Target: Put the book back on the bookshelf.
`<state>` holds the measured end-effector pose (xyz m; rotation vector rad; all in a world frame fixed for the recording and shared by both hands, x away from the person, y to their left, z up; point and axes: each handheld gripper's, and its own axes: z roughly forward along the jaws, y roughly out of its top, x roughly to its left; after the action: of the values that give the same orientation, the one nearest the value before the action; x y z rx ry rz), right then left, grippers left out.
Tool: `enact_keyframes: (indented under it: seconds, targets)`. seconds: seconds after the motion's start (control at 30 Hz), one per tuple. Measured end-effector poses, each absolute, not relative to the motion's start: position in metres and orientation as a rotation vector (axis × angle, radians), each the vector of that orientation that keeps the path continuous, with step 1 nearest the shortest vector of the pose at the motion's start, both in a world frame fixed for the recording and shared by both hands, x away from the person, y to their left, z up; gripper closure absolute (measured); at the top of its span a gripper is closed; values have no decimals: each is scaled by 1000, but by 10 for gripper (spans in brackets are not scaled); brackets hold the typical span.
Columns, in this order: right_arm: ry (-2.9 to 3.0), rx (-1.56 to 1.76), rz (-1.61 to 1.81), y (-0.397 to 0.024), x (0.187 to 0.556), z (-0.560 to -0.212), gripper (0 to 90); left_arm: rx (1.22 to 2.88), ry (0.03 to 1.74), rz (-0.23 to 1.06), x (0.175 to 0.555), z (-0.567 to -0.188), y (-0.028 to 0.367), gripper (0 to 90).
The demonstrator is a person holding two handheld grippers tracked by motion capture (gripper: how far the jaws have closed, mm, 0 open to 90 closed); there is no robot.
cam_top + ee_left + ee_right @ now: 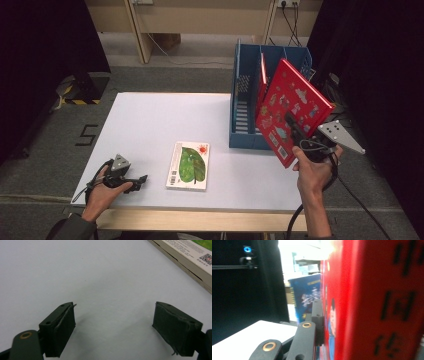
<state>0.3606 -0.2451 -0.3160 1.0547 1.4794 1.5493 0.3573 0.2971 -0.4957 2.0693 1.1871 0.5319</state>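
Observation:
My right gripper [294, 125] is shut on a large red book [291, 107], held tilted in the air in front of the blue file rack [245, 107]. Seen from the right gripper view, the red book [372, 300] fills the right side, with one black jaw pressed flat against its cover. Another red book [262, 82] stands inside the rack. A green-covered book [189, 165] lies flat on the white table [150, 130]. My left gripper [139, 179] rests low on the table at the front left, open, with nothing between its pads [60, 330]. The green book's edge [190, 262] lies to its right.
The blue rack stands at the table's right rear, with open slots on its left side. Black curtains close both sides. A wooden desk stands behind the table. A cable trails from my right gripper off the table's right edge.

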Motion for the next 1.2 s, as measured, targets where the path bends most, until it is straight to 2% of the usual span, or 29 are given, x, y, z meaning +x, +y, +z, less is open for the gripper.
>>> enact_keyframes:
  seconds: [0.3,0.5,1.2]
  targets:
    - [1451,1102,1465,-250,390,-312,795,2072,1191,528,358,-496,298,169]
    - [1425,1146,1436,-244,422,-313,794,2071,1189,530,357,-495,299,169]
    - [1372,1235,1358,-226,493,-323,794,2081,1176,529,354,-495,297,170]
